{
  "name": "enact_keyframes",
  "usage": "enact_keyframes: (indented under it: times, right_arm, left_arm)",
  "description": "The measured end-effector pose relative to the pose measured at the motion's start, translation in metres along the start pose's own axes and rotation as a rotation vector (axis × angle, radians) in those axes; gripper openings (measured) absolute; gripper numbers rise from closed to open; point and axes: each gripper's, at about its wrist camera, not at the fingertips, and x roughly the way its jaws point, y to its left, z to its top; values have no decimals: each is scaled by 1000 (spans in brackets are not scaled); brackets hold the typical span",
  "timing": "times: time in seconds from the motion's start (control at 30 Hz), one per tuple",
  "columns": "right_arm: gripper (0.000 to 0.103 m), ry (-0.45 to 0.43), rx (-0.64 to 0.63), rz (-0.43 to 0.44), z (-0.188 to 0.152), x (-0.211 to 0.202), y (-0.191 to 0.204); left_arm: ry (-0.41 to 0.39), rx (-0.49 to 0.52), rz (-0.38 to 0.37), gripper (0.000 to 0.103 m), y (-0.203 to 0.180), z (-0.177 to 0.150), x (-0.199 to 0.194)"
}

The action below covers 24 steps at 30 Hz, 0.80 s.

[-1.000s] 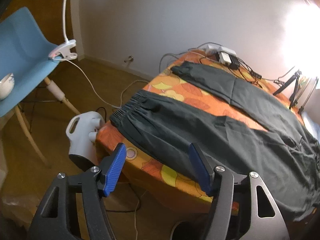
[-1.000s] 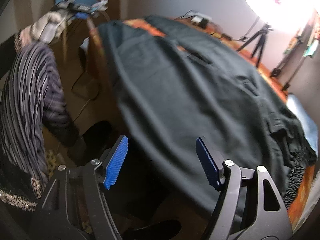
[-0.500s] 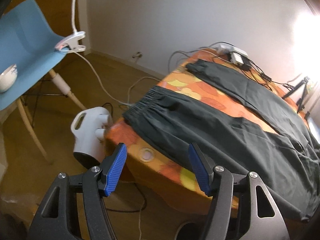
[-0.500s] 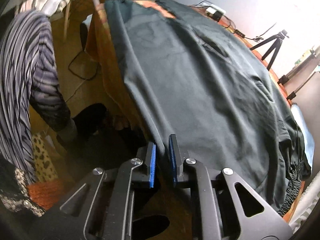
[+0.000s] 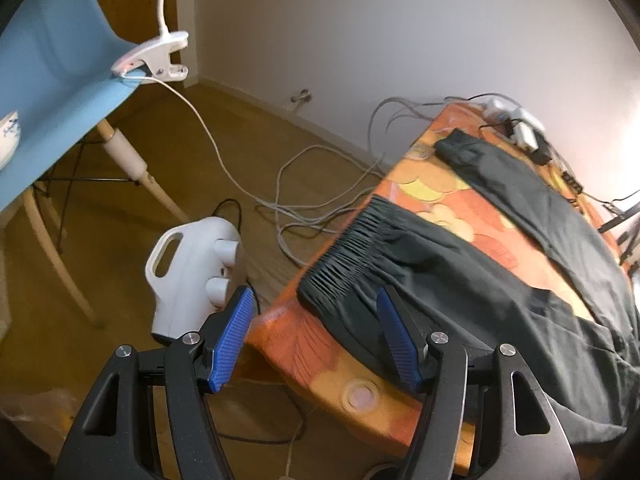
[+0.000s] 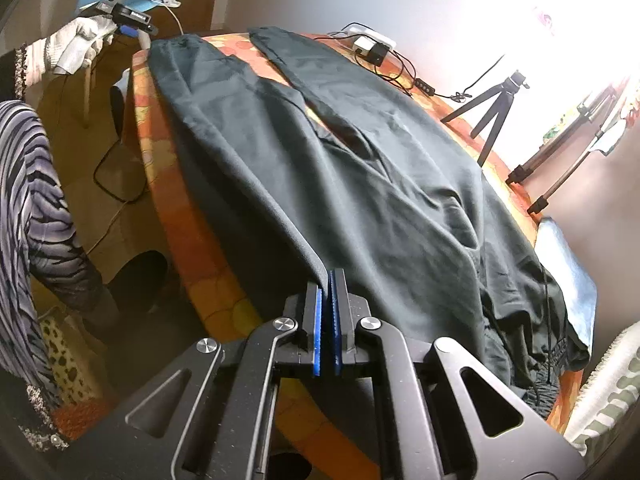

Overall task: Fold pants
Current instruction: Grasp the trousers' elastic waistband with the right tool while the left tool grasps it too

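Note:
Dark grey pants (image 5: 480, 264) lie spread on a table with an orange patterned cloth (image 5: 436, 196); both legs run toward the far end, each ending in an elastic cuff. My left gripper (image 5: 316, 336) is open, just short of the near leg's gathered cuff (image 5: 352, 252) at the table corner. In the right wrist view the pants (image 6: 360, 168) cover most of the table. My right gripper (image 6: 327, 312) is shut on the near side edge of the pants at the table's edge.
A white jug-shaped appliance (image 5: 192, 272) and loose cables (image 5: 320, 184) lie on the floor by the table corner. A blue chair (image 5: 52, 80) with a clip lamp stands left. Tripods (image 6: 496, 104) and a power strip (image 6: 372, 46) are at the far side.
My right gripper closed on the pants' side edge and rose slightly. My left gripper moved toward the near leg's cuff, staying open.

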Motion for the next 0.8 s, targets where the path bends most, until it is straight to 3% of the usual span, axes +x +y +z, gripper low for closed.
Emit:
enact_keyframes:
  times: [0.17,0.43,0.5,0.57,0.7,0.8]
  right_arm:
    - [5,4,10,-3,6,5,-7]
    - [5,-3,31,-8,8,9,-16]
    - [5,-7,33,-10,8,8,-16]
    - [5,-12,34,-13,9,7,-16]
    - [5,-20,36,-19,8,4,-16]
    - [5,-30,42,-28,10,0,-17]
  left_arm:
    - [38,-70,-10,64,11,3,21]
    - [53,-85,-14,62,12,4,34]
    - [52,-81,-25,50,10,4,35]
    - [46,-76,-27,44,7,4,35]
    - [21,-51,-16,17,0,7,32]
    - [0,-22,15,9,-4,9,27]
